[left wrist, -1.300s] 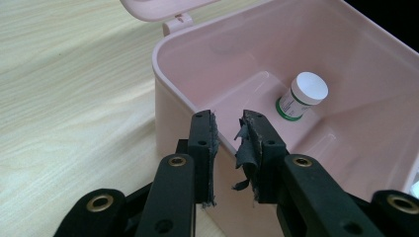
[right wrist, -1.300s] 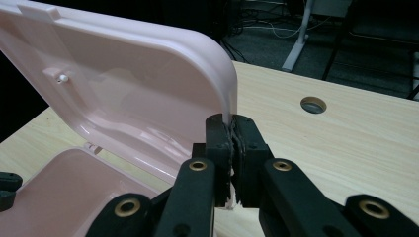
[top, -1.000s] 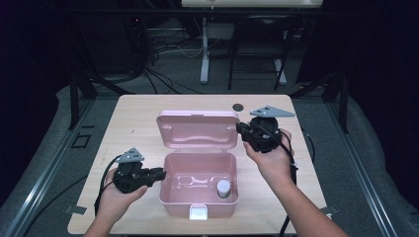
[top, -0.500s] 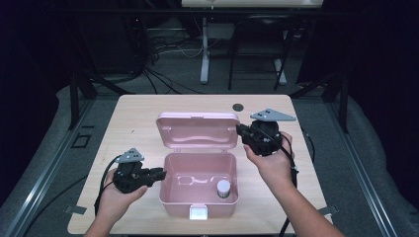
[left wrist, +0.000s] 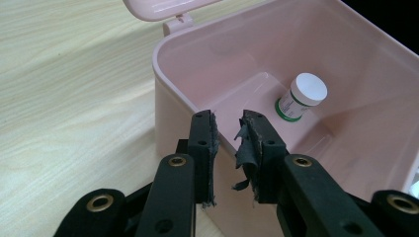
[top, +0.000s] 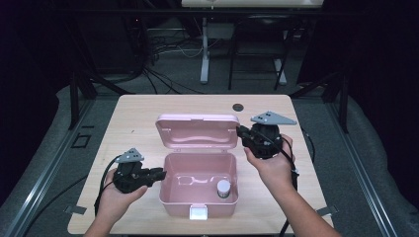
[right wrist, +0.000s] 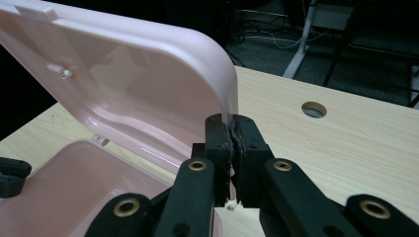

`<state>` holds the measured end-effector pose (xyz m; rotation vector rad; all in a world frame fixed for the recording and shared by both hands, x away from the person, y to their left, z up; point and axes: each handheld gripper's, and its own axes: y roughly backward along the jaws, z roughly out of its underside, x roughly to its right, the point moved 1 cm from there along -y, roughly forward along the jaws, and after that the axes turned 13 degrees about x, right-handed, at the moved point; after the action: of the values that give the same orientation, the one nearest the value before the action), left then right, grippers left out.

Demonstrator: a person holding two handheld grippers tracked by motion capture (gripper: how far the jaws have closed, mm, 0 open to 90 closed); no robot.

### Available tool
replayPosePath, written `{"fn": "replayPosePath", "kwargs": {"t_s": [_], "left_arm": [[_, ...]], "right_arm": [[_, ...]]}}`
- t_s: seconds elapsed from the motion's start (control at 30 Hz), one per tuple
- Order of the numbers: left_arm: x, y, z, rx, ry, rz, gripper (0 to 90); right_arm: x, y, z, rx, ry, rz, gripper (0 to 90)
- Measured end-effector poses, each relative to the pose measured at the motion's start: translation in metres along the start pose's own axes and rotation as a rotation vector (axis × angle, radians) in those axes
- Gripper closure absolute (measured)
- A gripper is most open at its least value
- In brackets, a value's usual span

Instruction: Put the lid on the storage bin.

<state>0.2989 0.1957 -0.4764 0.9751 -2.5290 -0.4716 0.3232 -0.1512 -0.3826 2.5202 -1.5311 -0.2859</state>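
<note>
A pink plastic box (top: 197, 207) stands open on the wooden table, its lid (top: 197, 131) tilted up at the back. Inside, at the right, stands a small white-capped bottle (top: 224, 187) with a green label. My left gripper (top: 160, 174) lies level at the box's left side. In the left gripper view its jaws (left wrist: 229, 123) straddle the box's wall (left wrist: 178, 98), one pad outside and one inside, with the bottle (left wrist: 301, 96) beyond. My right gripper (top: 240, 132) is at the lid's right edge. In the right gripper view its jaws (right wrist: 230, 123) are shut on the lid's rim (right wrist: 148, 84).
A white latch (top: 199, 213) sits on the box's front wall. A round cable hole (top: 238, 106) is in the table top behind the lid. Bare wood lies to the left and right of the box. Dark floor, cables and frame legs surround the table.
</note>
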Motion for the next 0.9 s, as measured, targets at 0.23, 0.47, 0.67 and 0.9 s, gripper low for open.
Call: {"fn": "replayPosePath", "kwargs": {"t_s": [0.23, 0.47, 0.67, 0.9], "left_arm": [[-0.0003, 0.0, 0.0, 0.0, -0.002, 0.001, 75.5], [-0.0006, 0.0001, 0.0, -0.001, -0.005, 0.003, 75.5], [-0.001, 0.0002, 0.0, -0.001, -0.004, 0.004, 75.5], [-0.0012, 0.0003, 0.0002, 0.0, -0.003, 0.005, 75.5]], "right_arm": [[-0.0011, 0.0019, 0.0011, 0.005, 0.006, -0.001, 86.3], [-0.0023, 0.0036, 0.0027, 0.013, 0.01, -0.001, 86.3], [-0.0045, 0.0068, 0.0056, 0.024, 0.025, 0.001, 86.3], [-0.0062, 0.0097, 0.0076, 0.03, 0.031, 0.0, 86.1]]}}
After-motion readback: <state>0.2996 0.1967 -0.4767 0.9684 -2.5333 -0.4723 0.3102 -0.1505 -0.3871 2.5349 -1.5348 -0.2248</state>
